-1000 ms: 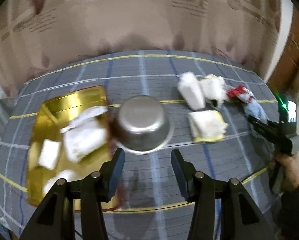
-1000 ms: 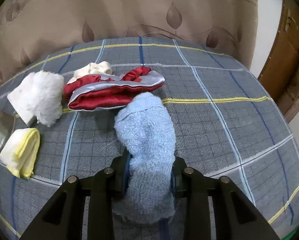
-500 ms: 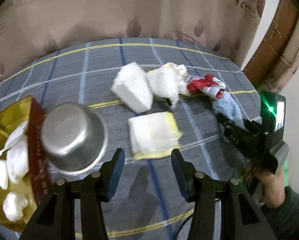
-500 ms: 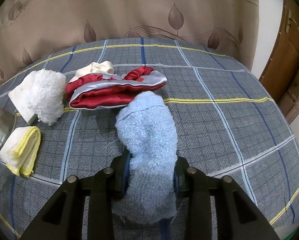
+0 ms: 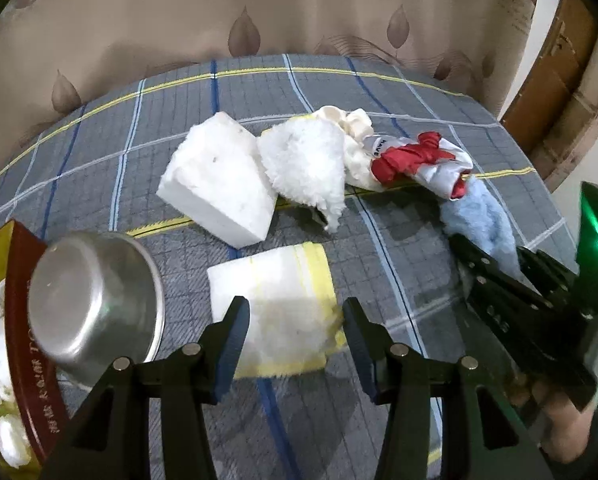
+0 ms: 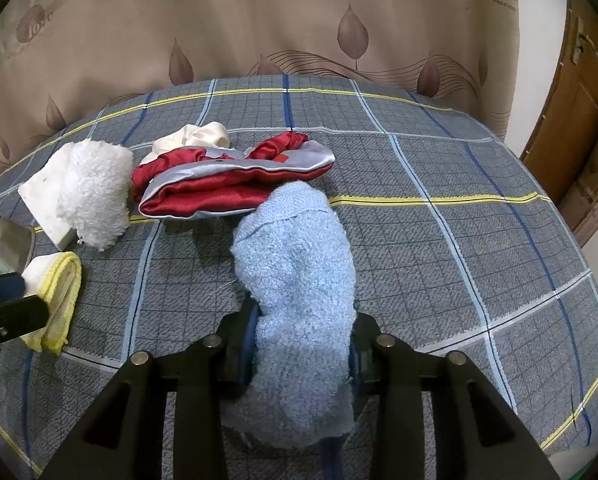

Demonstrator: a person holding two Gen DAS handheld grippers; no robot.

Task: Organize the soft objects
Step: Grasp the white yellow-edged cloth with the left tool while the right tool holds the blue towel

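Left wrist view: the left gripper (image 5: 295, 328) hangs with its fingers apart and nothing between them. The folded yellow-edged cloth (image 5: 277, 300) lies on the plaid bed (image 5: 139, 160) directly ahead of and just under the fingertips, so the fingers straddle its near edge. Its long axis runs away from the camera, roughly in line with the fingers, and a straight drop would likely bracket it across its short width. To its left an upturned steel bowl (image 5: 95, 304) sits near, leaning on a gold tray (image 5: 23, 280); beyond lie a white block (image 5: 219, 184) and a fluffy white cloth (image 5: 307, 164). At far right the right gripper (image 5: 495, 268) is seen at the blue towel (image 5: 483, 216).

Right wrist view: the right gripper (image 6: 301, 344) has its fingers against both sides of the blue towel (image 6: 295, 264), which lies on the bed with its long axis pointing away toward the red-and-silver cloth (image 6: 227, 184), touching it. The jaws are easing apart, the towel between them. The yellow-edged cloth (image 6: 55, 292) is well off to the left, beside the left gripper's finger (image 6: 3, 292), so the left hand is clearly the nearer one for it.
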